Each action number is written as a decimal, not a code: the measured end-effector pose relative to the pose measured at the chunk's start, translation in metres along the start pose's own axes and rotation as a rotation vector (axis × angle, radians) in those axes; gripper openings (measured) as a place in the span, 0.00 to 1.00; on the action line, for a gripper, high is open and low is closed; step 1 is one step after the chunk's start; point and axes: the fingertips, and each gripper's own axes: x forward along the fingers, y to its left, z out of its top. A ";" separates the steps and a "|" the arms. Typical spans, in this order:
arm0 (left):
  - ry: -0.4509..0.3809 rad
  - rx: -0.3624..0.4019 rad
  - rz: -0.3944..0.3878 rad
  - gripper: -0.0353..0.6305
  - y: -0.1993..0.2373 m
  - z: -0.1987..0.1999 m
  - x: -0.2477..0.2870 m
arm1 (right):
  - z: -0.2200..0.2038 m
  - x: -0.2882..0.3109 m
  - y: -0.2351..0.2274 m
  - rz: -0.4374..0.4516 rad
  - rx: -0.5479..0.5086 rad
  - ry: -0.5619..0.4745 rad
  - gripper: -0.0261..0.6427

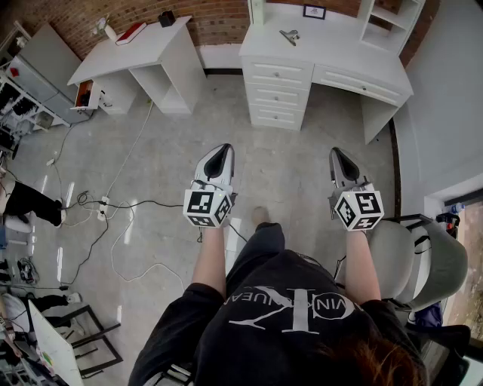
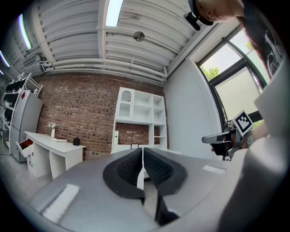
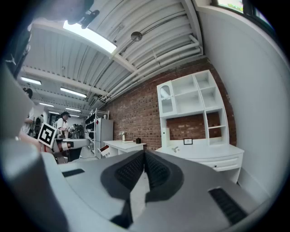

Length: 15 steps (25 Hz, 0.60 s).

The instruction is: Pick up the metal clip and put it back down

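The metal clip point(image 1: 289, 35) lies on top of the white drawer desk point(image 1: 355, 56) at the far side of the room, and shows small in the right gripper view point(image 3: 175, 149). I stand well back from it on the grey floor. My left gripper point(image 1: 221, 153) is held level and points toward the desk, its jaws shut with nothing between them point(image 2: 141, 152). Parallel to it, my right gripper point(image 1: 337, 157) is also shut and empty point(image 3: 144, 154). Both are far from the clip.
A second white desk point(image 1: 155, 45) at the far left carries a red book point(image 1: 130, 32) and a small black box point(image 1: 167, 18). Cables and a power strip point(image 1: 103, 207) trail over the floor on the left. A grey chair point(image 1: 423, 264) stands close at my right.
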 end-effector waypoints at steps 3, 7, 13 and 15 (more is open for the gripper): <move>-0.004 -0.003 -0.001 0.08 0.001 0.001 0.007 | 0.001 0.004 -0.003 -0.002 -0.001 -0.002 0.06; 0.000 -0.004 -0.008 0.08 0.004 0.000 0.014 | 0.000 0.010 -0.007 -0.006 0.002 0.002 0.06; 0.011 -0.015 -0.003 0.08 0.009 -0.004 0.030 | -0.004 0.025 -0.016 0.009 0.002 0.016 0.06; 0.014 -0.015 -0.004 0.08 0.012 -0.005 0.036 | -0.004 0.033 -0.016 0.027 -0.019 0.026 0.06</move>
